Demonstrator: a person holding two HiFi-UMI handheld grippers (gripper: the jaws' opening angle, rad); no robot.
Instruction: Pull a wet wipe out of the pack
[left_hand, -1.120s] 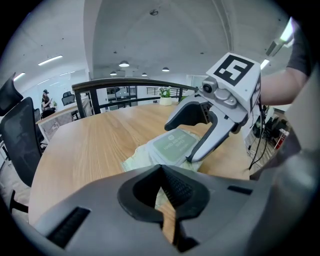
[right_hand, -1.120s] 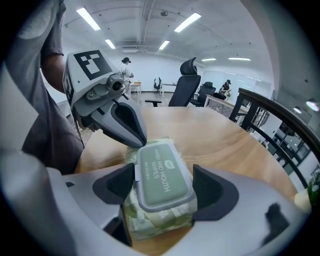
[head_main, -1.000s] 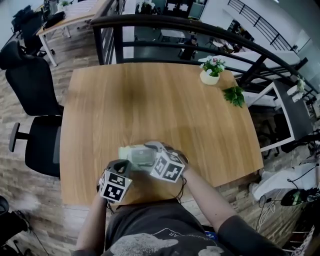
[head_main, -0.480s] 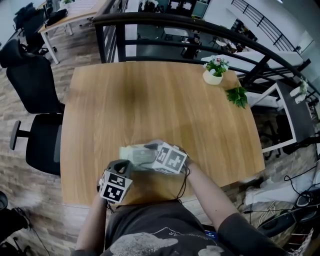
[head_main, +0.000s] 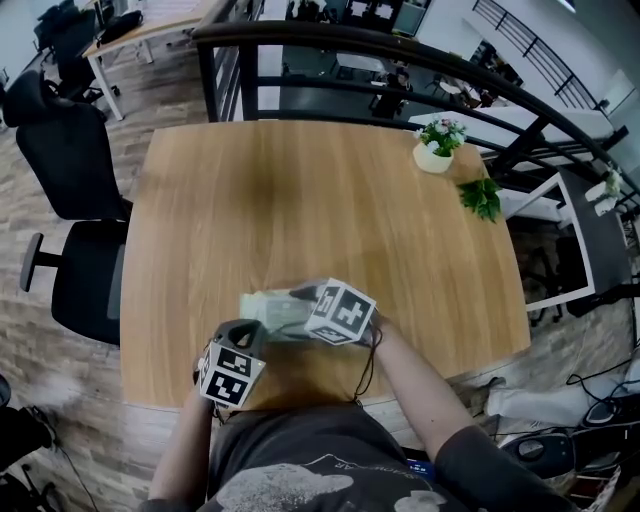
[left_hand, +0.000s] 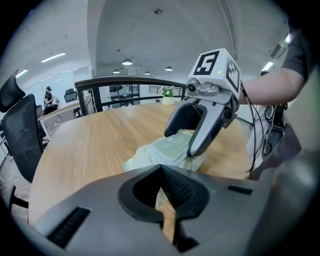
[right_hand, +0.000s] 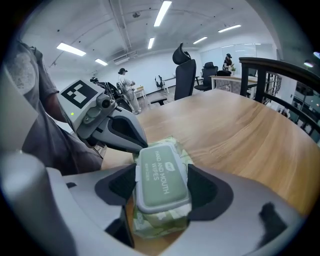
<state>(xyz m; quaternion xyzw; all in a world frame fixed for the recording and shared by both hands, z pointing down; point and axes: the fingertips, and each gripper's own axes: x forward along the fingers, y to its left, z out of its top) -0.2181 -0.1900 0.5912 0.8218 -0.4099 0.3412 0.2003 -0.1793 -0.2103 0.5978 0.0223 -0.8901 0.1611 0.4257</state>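
Note:
A pale green wet wipe pack lies on the wooden table near its front edge, with its flat lid closed and facing up. My right gripper reaches in from the right and straddles the pack. In the right gripper view its jaws press on both long sides of the lid. My left gripper is shut, and its tips meet the pack's end nearest the person. The pack's crinkled edge lies just beyond the left gripper, under the right gripper.
A small potted plant and a green sprig sit at the table's far right corner. Black office chairs stand left of the table. A dark railing runs behind it. The table's front edge is just below the grippers.
My right gripper has rolled about its own line over the pack, so its marker cube shows a different face. The pack and the left gripper have stayed in place.

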